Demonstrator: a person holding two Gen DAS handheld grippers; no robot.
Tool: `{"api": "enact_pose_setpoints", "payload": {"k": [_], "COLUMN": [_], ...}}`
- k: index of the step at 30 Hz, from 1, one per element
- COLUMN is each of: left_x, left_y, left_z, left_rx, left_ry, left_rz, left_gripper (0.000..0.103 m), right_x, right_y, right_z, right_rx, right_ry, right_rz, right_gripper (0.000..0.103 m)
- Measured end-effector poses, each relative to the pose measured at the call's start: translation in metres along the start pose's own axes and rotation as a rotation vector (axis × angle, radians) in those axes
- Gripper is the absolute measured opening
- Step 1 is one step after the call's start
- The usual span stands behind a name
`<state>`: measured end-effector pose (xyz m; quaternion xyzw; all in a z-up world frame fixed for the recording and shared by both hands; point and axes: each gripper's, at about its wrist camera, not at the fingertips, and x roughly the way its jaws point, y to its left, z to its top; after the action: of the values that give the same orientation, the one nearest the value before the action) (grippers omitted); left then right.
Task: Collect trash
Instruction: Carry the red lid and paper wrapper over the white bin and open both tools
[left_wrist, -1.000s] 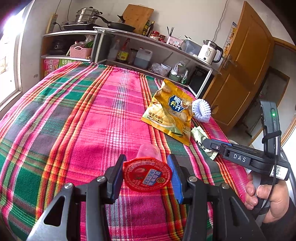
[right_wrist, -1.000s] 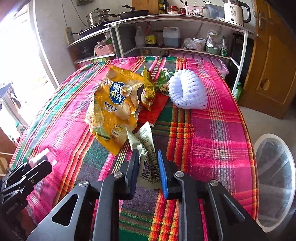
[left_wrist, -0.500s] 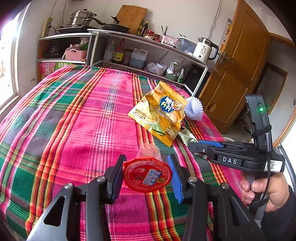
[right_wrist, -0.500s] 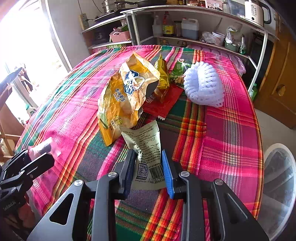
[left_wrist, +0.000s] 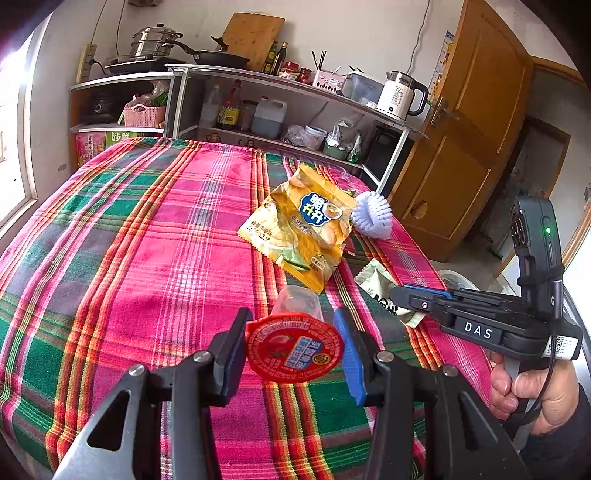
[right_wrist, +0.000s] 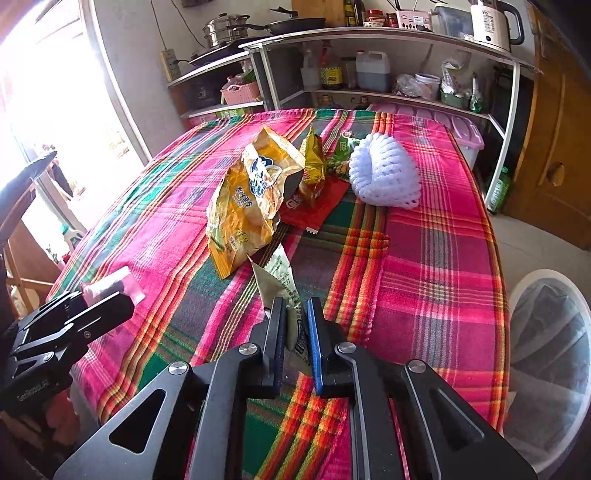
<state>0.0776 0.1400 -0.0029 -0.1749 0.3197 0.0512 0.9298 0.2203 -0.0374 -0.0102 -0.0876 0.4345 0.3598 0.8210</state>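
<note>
Just now the right tool (right_wrist: 296, 334) closes on the pale green wrapper (right_wrist: 281, 280) at lower centre (jaws pinching it); left tool (left_wrist: 293, 345) grips the red-lidded cup (left_wrist: 294, 347).

Both grippers black, angular frames with triangular cut-outs and silver screw heads. Left gripper (left_wrist: 293, 347): one black pad, one blue. Right gripper (right_wrist: 296, 341): same pairing; white "DAS" lettering, green indicator light, black cable, QR sticker. Hand (left_wrist: 535, 391) in dark sleeve.
</note>
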Motion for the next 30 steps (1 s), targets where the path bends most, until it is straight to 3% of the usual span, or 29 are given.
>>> {"api": "enact_pose_setpoints", "payload": {"k": [12,30], "left_x": [0.006,0.038], "left_y": [-0.052,-0.169], "left_z": [0.008,0.016], "left_rx": [0.089,0.259], "left_ry": [0.001,0.02], "left_rz": [-0.06,-0.215], "left_gripper": [0.047,0.047], "right_x": [-0.047,-0.114], "right_y": [-0.03,-0.125], "right_z": [-0.022,-0.062], "right_rx": [0.088,0.291], "right_ry": [-0.085,-0.184], "right_rz": [-0.032,-0.149], "right_gripper": [0.012,0.012]}}
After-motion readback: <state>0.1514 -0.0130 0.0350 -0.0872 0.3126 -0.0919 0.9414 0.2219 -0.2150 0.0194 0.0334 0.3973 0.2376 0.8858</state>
